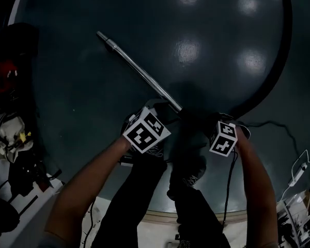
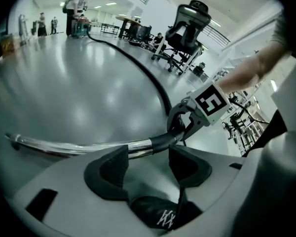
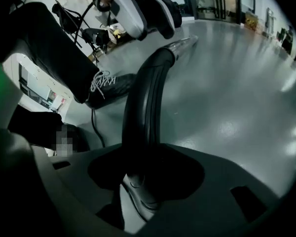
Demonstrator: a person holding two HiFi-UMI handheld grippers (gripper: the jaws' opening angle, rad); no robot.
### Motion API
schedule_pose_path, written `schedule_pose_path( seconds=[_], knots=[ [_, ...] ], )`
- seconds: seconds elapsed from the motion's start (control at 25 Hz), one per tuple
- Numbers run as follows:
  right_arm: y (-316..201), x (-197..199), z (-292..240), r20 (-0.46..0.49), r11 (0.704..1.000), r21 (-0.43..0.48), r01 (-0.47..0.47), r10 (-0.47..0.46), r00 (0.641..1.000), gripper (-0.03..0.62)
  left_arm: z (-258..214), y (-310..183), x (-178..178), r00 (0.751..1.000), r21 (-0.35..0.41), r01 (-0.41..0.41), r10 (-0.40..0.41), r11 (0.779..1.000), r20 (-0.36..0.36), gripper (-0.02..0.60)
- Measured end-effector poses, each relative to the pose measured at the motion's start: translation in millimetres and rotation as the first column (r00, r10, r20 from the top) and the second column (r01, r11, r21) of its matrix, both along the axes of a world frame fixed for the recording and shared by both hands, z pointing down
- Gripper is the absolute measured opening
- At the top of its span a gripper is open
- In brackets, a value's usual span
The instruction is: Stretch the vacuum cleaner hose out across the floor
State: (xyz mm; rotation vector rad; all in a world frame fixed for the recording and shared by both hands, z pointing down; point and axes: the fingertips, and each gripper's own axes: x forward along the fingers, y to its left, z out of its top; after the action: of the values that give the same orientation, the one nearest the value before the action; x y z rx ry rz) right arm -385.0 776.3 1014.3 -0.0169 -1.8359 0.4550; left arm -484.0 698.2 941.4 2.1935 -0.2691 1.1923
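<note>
Overhead, the head view has the hose sweeping in a long curve down the right side of the dark floor to meet the metal wand, which lies slanted toward the upper left. The left claw and right claw sit either side of that joint, near the person's shoes. From the left gripper view, its jaws stand well apart with nothing pressed between the pads, and the wand and its black cuff lie just beyond them. From the right gripper view, the jaws are closed round the bent handle that leads up to the wand. The hose lies bowed, so the stretching looks unfinished. I would keep the right grip firm, draw the handle low and steadily away from the far end, and keep feet and the thin cable clear.
</note>
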Motion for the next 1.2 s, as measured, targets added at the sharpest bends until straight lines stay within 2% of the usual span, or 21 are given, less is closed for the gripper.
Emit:
schedule_pose_path(
  seconds=[0.16,0.32,0.48,0.6,0.8,0.88,0.96,1.04,1.08,1.16,1.2],
  knots=[
    [15.1,-6.9,23.8,-0.053,0.998,0.030,0.062,-0.060,0.997,0.170,11.7,27.4,-18.0,0.999,-0.033,0.042,-0.041,0.999,0.012,0.265],
    [26.0,-11.9,37.2,-0.055,0.997,-0.031,0.065,-0.066,0.996,0.170,23.6,41.0,-22.2,0.993,-0.055,0.118,-0.118,0.991,0.015,0.265],
    [29.3,-17.9,42.0,-0.053,0.999,-0.045,0.000,-0.003,0.999,0.178,26.8,59.2,-18.5,0.992,-0.070,0.126,-0.126,0.990,0.009,0.265],
    [23.3,-24.7,36.4,-0.021,0.995,-0.029,-0.094,0.093,0.995,0.223,28.0,69.5,-19.7,0.992,-0.075,0.126,-0.125,0.989,0.018,0.265],
    [19.2,-30.5,-1.6,0.038,0.976,-0.030,-0.217,0.218,0.975,0.232,7.0,74.5,-13.0,0.989,-0.067,0.146,-0.144,0.987,0.030,0.258],
    [11.8,-30.0,-30.3,0.077,0.953,-0.021,-0.303,0.303,0.950,0.232,-10.6,73.4,-7.2,0.988,-0.057,0.155,-0.153,0.986,0.033,0.249],
    [7.1,-29.4,-67.6,0.134,0.924,-0.027,-0.382,0.382,0.915,0.232,-32.7,71.4,-3.3,0.984,-0.029,0.172,-0.170,0.985,0.048,0.201],
    [8.0,-33.3,-117.2,0.220,0.891,-0.080,-0.448,0.454,0.864,0.230,-62.4,69.2,-1.0,0.979,0.010,0.197,-0.197,0.980,0.052,0.010],
    [8.0,-34.5,-144.6,0.262,0.873,-0.094,-0.479,0.486,0.834,0.222,-80.7,70.1,1.5,0.977,0.016,0.209,-0.210,0.978,0.039,0.006],
    [5.5,-31.9,-199.4,0.329,0.836,-0.071,-0.545,0.535,0.778,0.114,-122.5,73.1,10.2,0.975,0.018,0.223,-0.223,0.975,-0.007,0.006],
    [3.6,-29.5,-225.7,0.355,0.815,-0.052,-0.577,0.555,0.752,0.039,-144.8,73.8,15.2,0.975,0.027,0.220,-0.219,0.975,-0.032,0.006]
  ],
)
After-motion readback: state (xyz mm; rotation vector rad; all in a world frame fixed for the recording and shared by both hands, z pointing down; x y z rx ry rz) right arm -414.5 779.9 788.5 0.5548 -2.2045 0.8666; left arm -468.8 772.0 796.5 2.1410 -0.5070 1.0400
